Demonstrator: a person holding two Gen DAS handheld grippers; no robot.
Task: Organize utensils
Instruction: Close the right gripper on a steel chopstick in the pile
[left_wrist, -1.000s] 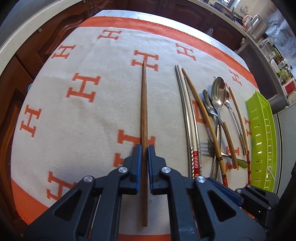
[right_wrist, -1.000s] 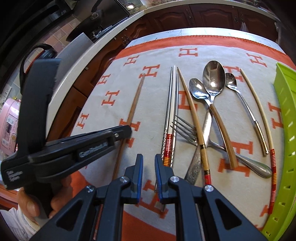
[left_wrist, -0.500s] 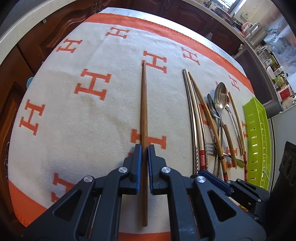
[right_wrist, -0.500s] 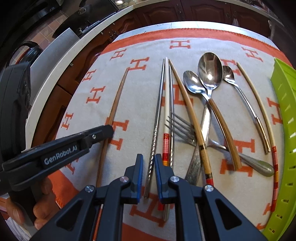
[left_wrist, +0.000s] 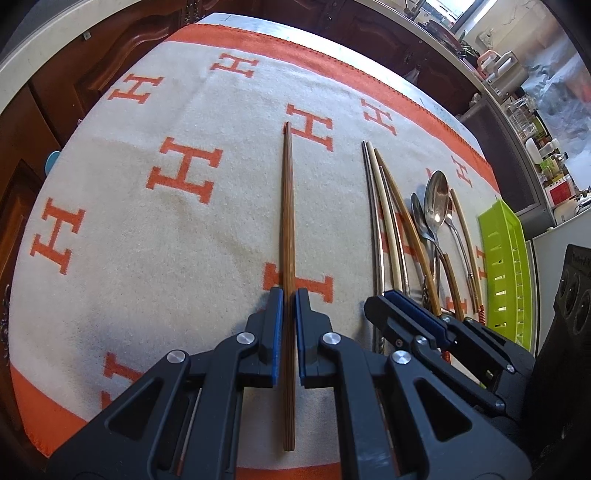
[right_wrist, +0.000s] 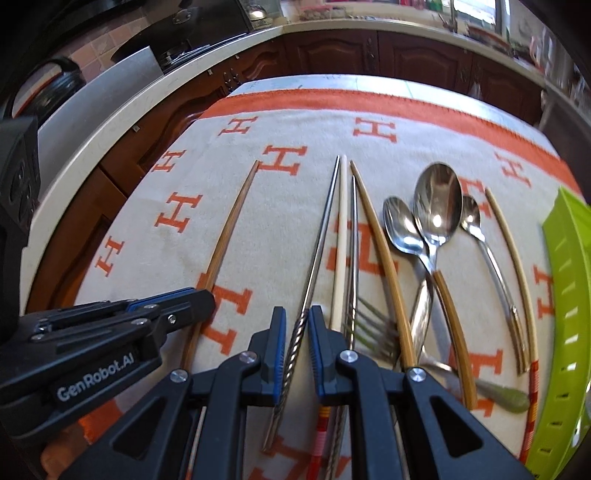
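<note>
Dark wood cabinets ring a table under a cream cloth (left_wrist: 192, 258) patterned with orange H's. At its middle lies a brown chopstick (left_wrist: 288, 236), pointing to 12 o'clock, clenched low on its shaft by the left gripper (left_wrist: 289, 295). Toward 3 o'clock from it, the right gripper (right_wrist: 297, 314) straddles a steel chopstick (right_wrist: 321, 236) with a twisted handle; its pads stand just off the metal, not quite pinching. Beside that lie a cream chopstick (right_wrist: 340, 236), another steel one, a bamboo one (right_wrist: 380, 243), then spoons (right_wrist: 437, 201) crossing a fork (right_wrist: 373, 332). At the far 3 o'clock edge sits a lime basket (right_wrist: 569, 295)
</note>
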